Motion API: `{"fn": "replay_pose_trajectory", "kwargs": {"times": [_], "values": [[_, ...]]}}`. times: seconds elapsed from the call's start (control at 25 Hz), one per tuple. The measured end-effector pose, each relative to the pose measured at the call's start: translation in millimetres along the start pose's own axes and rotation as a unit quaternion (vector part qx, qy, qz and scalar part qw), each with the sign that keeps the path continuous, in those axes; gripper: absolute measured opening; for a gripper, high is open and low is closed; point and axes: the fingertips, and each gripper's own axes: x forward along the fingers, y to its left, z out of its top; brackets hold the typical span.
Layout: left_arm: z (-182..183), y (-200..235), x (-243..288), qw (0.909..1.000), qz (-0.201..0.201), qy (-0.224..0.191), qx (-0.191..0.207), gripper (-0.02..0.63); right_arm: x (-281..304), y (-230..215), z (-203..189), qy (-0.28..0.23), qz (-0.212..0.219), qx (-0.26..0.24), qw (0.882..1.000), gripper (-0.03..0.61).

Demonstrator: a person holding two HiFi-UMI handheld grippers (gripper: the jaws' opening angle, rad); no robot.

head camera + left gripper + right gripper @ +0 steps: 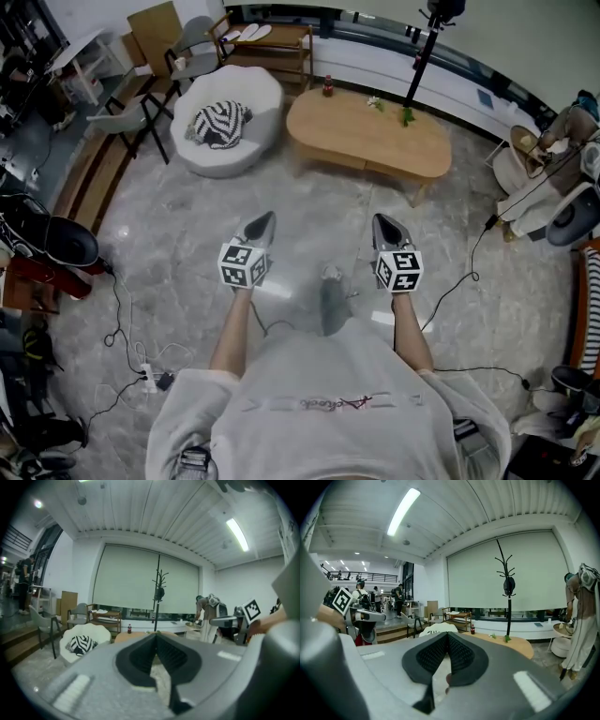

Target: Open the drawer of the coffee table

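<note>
The oval wooden coffee table point(367, 133) stands ahead on the marble floor, well beyond both grippers; it also shows as the table point(515, 645) in the right gripper view and the table point(126, 637) in the left gripper view. Its drawer front is not distinguishable. My left gripper point(265, 221) and right gripper point(382, 225) are held side by side in the air, pointing at the table. Both are shut with nothing between the jaws. The left gripper point(156, 639) and right gripper point(447, 637) show their black pads meeting at the tips.
A white round armchair point(227, 117) with a striped cushion point(220, 122) sits left of the table. A red bottle point(327, 86) and small plants point(406, 115) stand on the table. A camera stand point(427, 47) rises behind. Cables point(127, 337) lie on the floor at left; a person point(581, 616) stands at right.
</note>
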Motion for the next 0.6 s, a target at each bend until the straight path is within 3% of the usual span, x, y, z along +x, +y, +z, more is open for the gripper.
{"fn": "replay_pose_trajectory", "kwargs": {"times": [0.6], "values": [[54.1, 66.2, 120.7, 0.9997, 0.02, 0.004, 0.01, 0.0, 134.7, -72.3, 39.5, -0.003, 0.017, 0.011, 1.0, 0.005]]}}
